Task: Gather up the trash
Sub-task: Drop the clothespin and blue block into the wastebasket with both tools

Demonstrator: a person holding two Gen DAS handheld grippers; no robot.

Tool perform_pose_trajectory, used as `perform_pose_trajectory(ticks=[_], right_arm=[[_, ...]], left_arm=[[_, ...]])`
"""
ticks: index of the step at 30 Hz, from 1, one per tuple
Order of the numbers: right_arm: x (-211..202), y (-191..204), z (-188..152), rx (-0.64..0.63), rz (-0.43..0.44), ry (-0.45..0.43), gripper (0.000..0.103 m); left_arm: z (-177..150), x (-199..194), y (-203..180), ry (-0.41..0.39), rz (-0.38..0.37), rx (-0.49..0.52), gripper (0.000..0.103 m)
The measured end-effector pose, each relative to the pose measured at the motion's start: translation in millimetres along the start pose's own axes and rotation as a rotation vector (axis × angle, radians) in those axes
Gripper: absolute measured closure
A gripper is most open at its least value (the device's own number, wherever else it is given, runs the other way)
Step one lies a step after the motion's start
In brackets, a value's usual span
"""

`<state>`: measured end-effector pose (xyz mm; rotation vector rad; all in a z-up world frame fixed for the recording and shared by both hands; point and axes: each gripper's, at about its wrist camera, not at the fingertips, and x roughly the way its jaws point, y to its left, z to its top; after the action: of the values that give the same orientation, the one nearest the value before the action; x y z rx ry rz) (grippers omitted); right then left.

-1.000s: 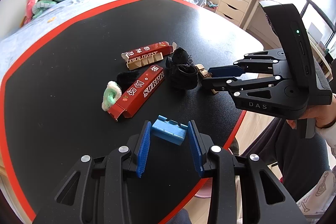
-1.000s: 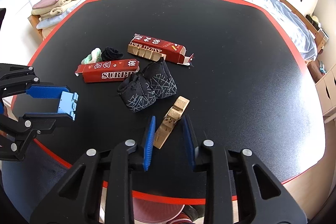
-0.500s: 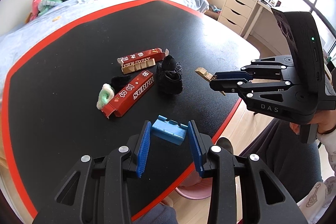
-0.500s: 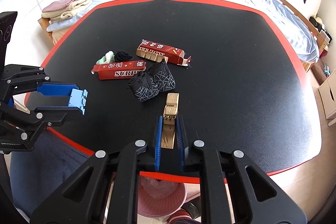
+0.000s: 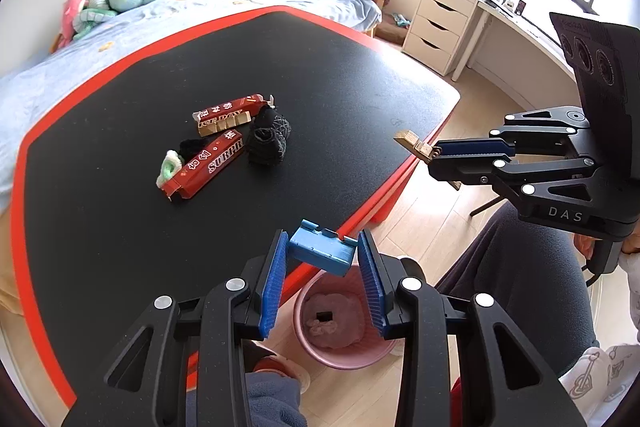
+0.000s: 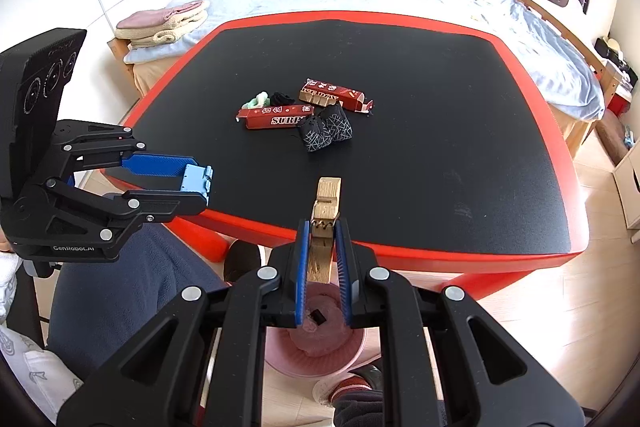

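Hovering over the floor now, both grippers are loaded and off the table edge. The left gripper point(image 5: 320, 267) is clamped on a blue plastic clip point(image 5: 322, 253), pads pressing its two ends, and the clip sits right above the pink bin point(image 5: 340, 355), which shows at six o'clock of it in the left wrist view. The right gripper point(image 6: 322, 259) is squeezed tight on a wooden clothespin point(image 6: 325, 223), whose head pokes out toward twelve o'clock past the fingertips; the bin's rim point(image 6: 316, 359) peeks out beneath the jaws at six o'clock.

Good position, I'd say, for a drop. To do it well, each piece should hang over the bin's mouth, not its rim, before the jaws let go. The clothespin is long and held near its tail, so it may tip as it falls; lowering it closer to the opening would help. The blue clip is held across its width, so a small opening should free it cleanly.

Left on the black table point(image 5: 120, 147), at about ten o'clock from the left gripper: two red cartons point(image 5: 210, 165), a dark patterned bundle point(image 5: 267, 143) touching them, and a pale green-white scrap point(image 5: 170, 165) just beside the nearer carton. Plenty to go, by my reckoning.
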<state>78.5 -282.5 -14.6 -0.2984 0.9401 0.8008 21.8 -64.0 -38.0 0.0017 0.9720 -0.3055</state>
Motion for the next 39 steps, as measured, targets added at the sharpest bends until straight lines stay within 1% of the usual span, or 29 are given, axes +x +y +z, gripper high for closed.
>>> perform_pose_trajectory(ticks=[6, 15, 26, 27, 28, 29, 30, 31, 34, 37, 39], right_arm=[[-22, 5, -27, 0.003, 0.014, 0.004, 0.090], [-29, 15, -61, 0.005, 0.047, 0.036, 0.090], [-31, 19, -67, 0.004, 0.079, 0.039, 0.089], [-30, 18, -67, 0.005, 0.075, 0.042, 0.086], [-30, 17, -68, 0.006, 0.068, 0.042, 0.067], [-30, 15, -68, 0.010, 0.060, 0.040, 0.050], [-30, 14, -68, 0.016, 0.048, 0.032, 0.020], [-31, 13, -69, 0.020, 0.037, 0.024, 0.013], [-27, 9, -70, 0.027, 0.003, 0.044, 0.012], [-25, 8, -71, 0.034, -0.003, 0.044, 0.010], [-24, 7, -70, 0.038, -0.003, 0.043, 0.010]], left_arm=[[-10, -7, -21, -0.001, -0.005, 0.016, 0.067], [-30, -4, -46, 0.016, -0.031, 0.030, 0.067], [-39, -6, -55, 0.024, -0.047, 0.034, 0.066], [-39, -5, -55, 0.026, -0.045, 0.036, 0.063], [-39, -5, -55, 0.028, -0.037, 0.035, 0.046], [-40, -6, -54, 0.020, -0.027, 0.033, 0.035], [-40, -7, -53, 0.004, -0.012, 0.029, 0.017], [-40, -9, -52, -0.011, -0.002, 0.025, 0.014], [-40, -8, -46, -0.002, 0.022, 0.004, 0.011], [-40, -9, -43, -0.001, 0.031, -0.001, 0.008], [-40, -11, -41, -0.005, 0.028, -0.007, 0.008]])
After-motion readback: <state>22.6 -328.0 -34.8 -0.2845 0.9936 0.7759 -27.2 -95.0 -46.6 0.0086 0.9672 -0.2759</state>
